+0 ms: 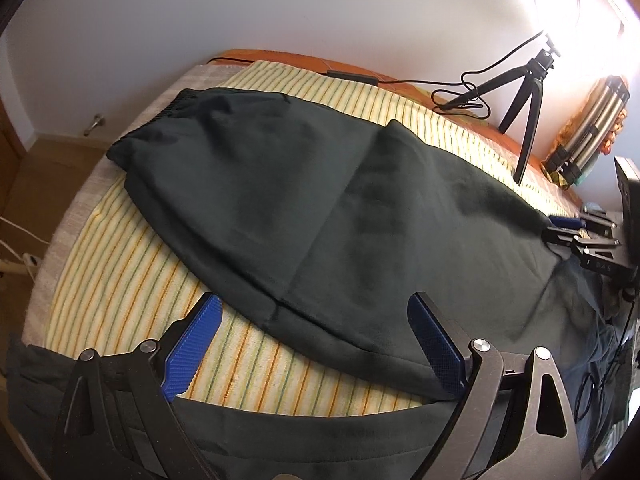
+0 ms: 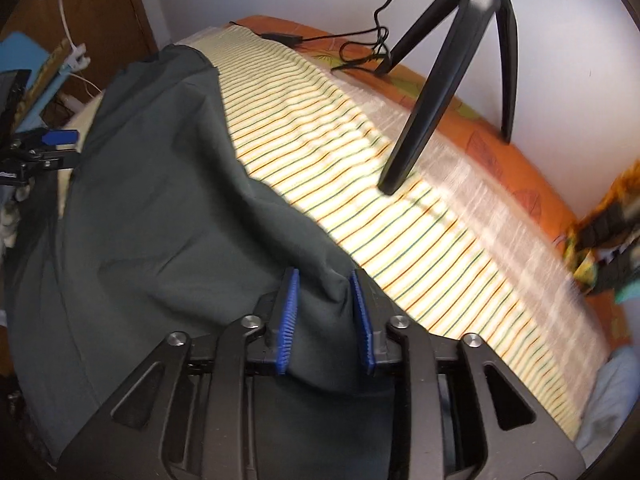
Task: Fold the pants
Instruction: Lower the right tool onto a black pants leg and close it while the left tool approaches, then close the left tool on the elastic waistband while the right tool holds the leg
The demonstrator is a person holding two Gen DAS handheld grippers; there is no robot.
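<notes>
Striped cloth (image 1: 120, 288) under dark pants (image 1: 320, 200).

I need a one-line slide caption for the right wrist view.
Right claw straddles a raised fold of dark pants on a striped cloth, beside a tripod.

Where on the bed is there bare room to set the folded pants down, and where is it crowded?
Bare striped cover lies between the pants and the near-left bed edge, and another strip runs between the pants and the tripod. The far edge is crowded: tripod legs, cable and a bundle.
</notes>
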